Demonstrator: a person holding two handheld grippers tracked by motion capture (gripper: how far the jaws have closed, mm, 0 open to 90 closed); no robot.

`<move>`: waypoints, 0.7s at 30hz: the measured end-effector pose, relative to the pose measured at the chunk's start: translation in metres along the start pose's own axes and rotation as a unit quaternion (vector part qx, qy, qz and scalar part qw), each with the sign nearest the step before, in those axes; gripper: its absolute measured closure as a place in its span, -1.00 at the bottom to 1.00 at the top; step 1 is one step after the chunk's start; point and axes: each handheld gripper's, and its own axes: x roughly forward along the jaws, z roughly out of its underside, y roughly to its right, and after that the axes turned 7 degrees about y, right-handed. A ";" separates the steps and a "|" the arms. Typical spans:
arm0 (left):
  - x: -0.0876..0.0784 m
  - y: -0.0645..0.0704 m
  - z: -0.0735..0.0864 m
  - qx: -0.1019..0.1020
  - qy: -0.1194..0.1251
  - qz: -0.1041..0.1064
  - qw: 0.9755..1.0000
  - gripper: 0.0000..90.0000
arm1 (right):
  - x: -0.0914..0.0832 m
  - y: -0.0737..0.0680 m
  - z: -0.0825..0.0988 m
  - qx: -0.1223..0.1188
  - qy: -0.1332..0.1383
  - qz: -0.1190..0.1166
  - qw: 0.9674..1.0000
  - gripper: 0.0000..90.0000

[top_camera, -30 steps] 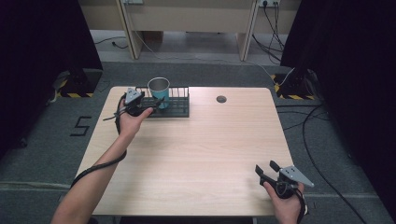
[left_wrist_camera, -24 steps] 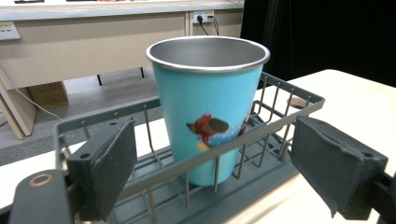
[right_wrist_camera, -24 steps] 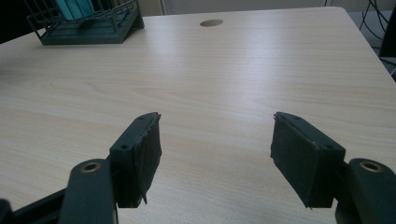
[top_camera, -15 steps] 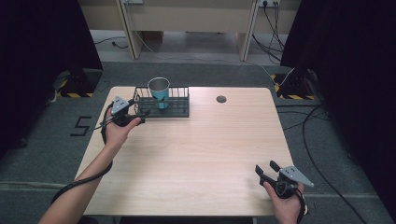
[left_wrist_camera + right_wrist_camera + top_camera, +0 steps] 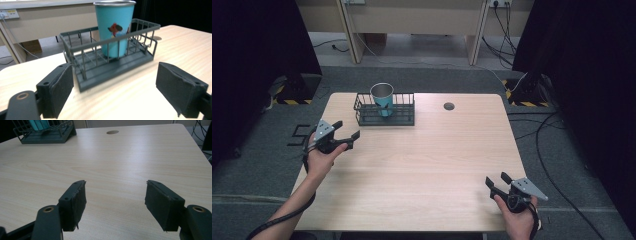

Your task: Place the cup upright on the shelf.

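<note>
Table (image 5: 422,165) | cup (image 5: 382,98) base hidden behind rack (image 5: 384,116) | left tool (image 5: 346,136) wide apart

Overall: even, soft indoor light; table (image 5: 422,165) bright, surroundings at left and right nearly black.
Source: seemingly overhead; cannot tell exactly where.
Shadows: faint and soft under the rack (image 5: 384,116) and the hands.
Glare: pale sheen across the tabletop in the right gripper view, brightest toward its far edge; a light glint on the cup (image 5: 115,27) rim.
Blur: high view slightly soft and grainy; both gripper views blur the near jaws, and the left one softens the background beyond the rack.
Distortion: mild wide-angle stretch at the gripper views' edges.
</note>
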 end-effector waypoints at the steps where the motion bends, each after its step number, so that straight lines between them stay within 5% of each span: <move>1: -0.007 0.001 0.003 -0.003 -0.001 0.002 1.000 -0.68 | 0.000 0.000 0.000 0.004 -0.001 0.000 1.000 -0.26; 10: -0.047 0.006 0.019 0.008 -0.010 0.005 1.000 -0.68 | 0.001 -0.001 0.000 0.002 -0.002 0.001 1.000 -0.26; 21: -0.073 0.001 0.033 0.001 -0.020 -0.005 1.000 -0.68 | 0.001 0.000 0.000 0.002 -0.004 0.003 1.000 -0.26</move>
